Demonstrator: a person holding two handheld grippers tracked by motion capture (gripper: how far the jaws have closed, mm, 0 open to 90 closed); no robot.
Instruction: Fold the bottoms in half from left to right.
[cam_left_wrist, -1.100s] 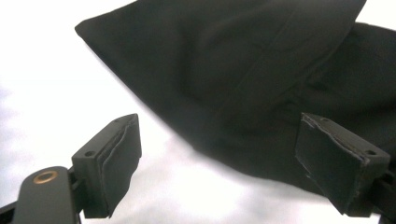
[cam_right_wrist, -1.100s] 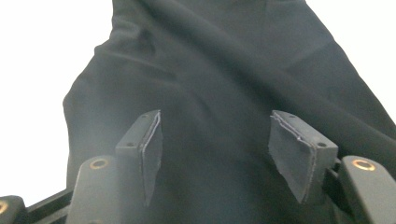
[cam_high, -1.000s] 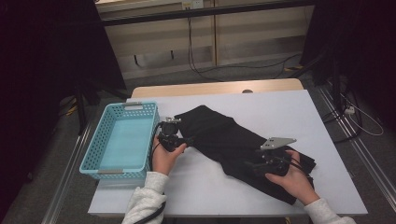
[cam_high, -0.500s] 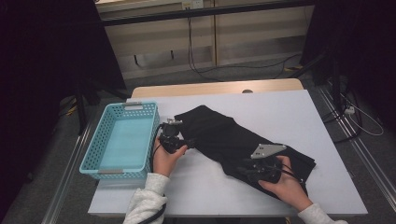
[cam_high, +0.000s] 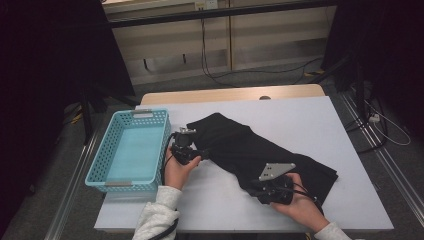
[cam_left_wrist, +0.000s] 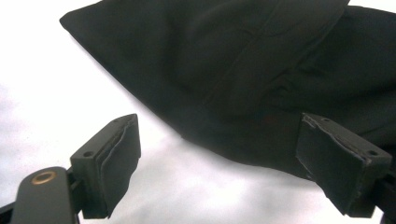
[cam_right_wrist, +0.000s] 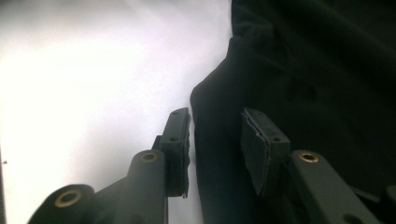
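At twelve o'clock of the wide-open left gripper (cam_left_wrist: 219, 158) lies the black garment (cam_high: 260, 150); the right gripper (cam_right_wrist: 215, 144), narrowly parted, straddles its edge.

Left gripper (cam_high: 192, 150), lower centre-left of our high view: we hold it low from behind, jaws spread wide, nothing between the pads (cam_left_wrist: 116, 158). Right gripper (cam_high: 257, 189), lower right: our hand (cam_high: 300, 207) cups it from below, grey plate uppermost, jaws partly apart, pointing toward frame left.
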